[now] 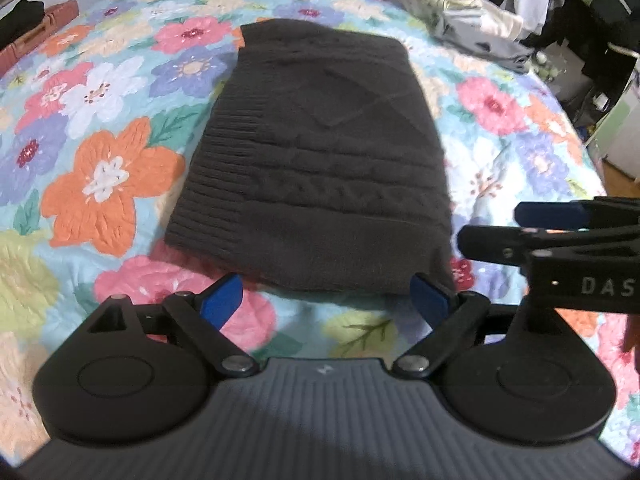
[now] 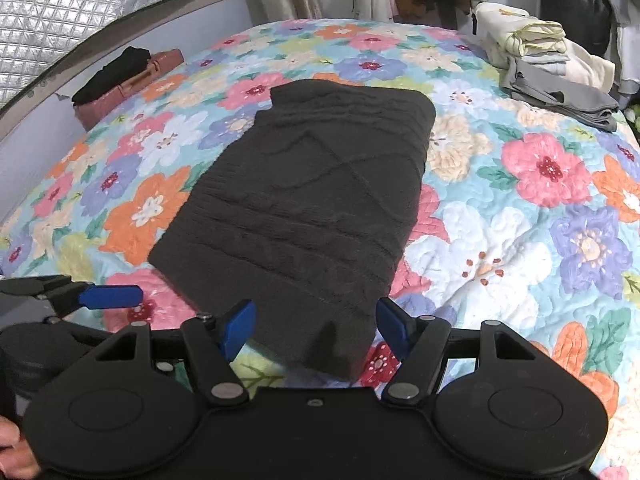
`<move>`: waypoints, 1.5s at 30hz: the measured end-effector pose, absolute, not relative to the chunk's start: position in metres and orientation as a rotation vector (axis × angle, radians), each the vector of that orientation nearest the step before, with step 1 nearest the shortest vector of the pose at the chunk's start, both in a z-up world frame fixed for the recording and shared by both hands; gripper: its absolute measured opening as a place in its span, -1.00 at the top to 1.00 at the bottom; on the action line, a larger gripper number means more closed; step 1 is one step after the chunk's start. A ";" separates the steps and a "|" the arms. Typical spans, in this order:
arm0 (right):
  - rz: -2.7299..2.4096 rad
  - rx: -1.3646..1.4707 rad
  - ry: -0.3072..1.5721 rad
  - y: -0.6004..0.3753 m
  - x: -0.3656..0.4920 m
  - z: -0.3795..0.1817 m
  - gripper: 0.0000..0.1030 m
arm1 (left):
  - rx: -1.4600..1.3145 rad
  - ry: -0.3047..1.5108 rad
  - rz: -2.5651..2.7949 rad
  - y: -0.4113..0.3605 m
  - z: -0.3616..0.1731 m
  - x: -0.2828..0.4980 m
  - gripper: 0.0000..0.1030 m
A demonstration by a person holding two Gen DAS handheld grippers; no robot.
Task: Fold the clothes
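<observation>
On flowered bedspread [image 2: 520, 240], flat and lengthwise: dark knit sweater [image 2: 304, 200], sleeves already tucked in. Just short of its near edge, left gripper [image 1: 326, 302] and right gripper [image 2: 316, 326], jaws wide apart, empty, probably poised for the next fold.

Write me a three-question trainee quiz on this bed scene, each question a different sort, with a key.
1. True or false: the dark knit sweater lies folded into a long rectangle on the floral quilt.
2. Multiple choice: the left gripper has its jaws A) clamped on the sweater, B) open and holding nothing, C) shut on the quilt.
3. Fill in: the stack of folded light clothes sits at the far ____ of the bed in the right wrist view.

Key: 1 true; 2 B; 3 right.
</observation>
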State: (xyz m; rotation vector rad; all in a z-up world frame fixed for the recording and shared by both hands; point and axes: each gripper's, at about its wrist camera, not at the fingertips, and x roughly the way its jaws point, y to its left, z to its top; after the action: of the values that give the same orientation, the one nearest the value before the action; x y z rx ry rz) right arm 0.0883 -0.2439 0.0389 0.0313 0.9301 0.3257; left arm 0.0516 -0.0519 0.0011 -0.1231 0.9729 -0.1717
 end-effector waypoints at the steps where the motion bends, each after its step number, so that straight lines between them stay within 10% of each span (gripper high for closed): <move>1: 0.326 0.028 0.926 -0.243 0.086 0.041 -0.39 | -0.136 0.971 -0.179 -0.051 0.002 0.048 -0.80; 45: 0.183 -0.078 0.844 -0.188 0.026 0.076 -0.42 | -0.061 0.894 -0.076 -0.031 0.024 0.001 -1.00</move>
State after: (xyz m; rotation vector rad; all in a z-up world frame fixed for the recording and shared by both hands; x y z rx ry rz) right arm 0.0257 -0.1884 0.0758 -0.0784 0.8437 0.1830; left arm 0.0015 -0.0314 0.0244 -0.0606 0.8942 -0.0763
